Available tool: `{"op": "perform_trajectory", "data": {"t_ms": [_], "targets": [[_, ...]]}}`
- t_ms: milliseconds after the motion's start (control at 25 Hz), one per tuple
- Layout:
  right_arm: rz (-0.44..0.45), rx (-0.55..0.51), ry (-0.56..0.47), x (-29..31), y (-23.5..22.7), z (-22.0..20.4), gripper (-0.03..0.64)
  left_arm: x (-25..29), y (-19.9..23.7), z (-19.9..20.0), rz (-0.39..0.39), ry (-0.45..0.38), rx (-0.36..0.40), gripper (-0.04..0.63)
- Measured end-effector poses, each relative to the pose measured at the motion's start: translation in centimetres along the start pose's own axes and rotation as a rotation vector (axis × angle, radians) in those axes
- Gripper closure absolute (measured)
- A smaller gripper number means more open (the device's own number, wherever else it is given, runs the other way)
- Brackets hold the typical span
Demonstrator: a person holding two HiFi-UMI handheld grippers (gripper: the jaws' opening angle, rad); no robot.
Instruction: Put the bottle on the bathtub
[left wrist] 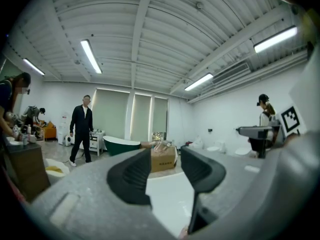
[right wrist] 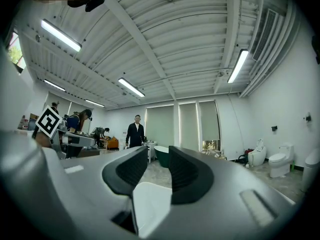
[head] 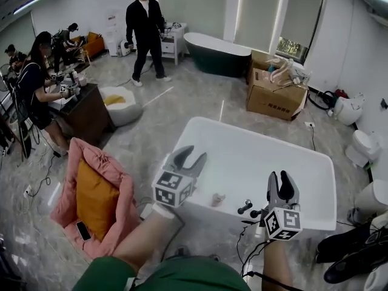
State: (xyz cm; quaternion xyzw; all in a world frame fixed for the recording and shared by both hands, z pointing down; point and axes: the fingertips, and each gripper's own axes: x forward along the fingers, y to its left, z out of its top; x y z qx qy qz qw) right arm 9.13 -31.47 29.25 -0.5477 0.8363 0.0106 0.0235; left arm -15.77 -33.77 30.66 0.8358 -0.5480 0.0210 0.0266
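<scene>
A white bathtub (head: 303, 162) stands right in front of me. A small pale object (head: 217, 199) lies on its near rim beside black tap fittings (head: 245, 208); I cannot tell whether it is the bottle. My left gripper (head: 191, 156) hangs over the tub's near left corner, open and empty. My right gripper (head: 283, 183) hovers over the near rim with a narrow gap between its fingers and nothing in it. In the left gripper view the gripper (left wrist: 166, 159) frames the white tub (left wrist: 165, 199). The right gripper (right wrist: 158, 159) also looks over the white tub (right wrist: 150, 204).
A dark green bathtub (head: 217, 54) stands at the back, with a cardboard box (head: 274, 93) to its right. A person in black (head: 145, 32) stands at the far side. A pink and orange cushion (head: 94, 199) lies left of the tub. Toilets (head: 364, 147) line the right wall.
</scene>
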Motion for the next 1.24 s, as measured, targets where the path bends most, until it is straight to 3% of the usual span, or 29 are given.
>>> {"op": "perform_trajectory", "data": {"t_ms": [1240], "targets": [[0.003, 0.007, -0.002, 2.4, -1.8, -1.3, 0.502, 3.2, 0.3, -2.0, -0.011, 0.029, -0.018, 0.41]]}}
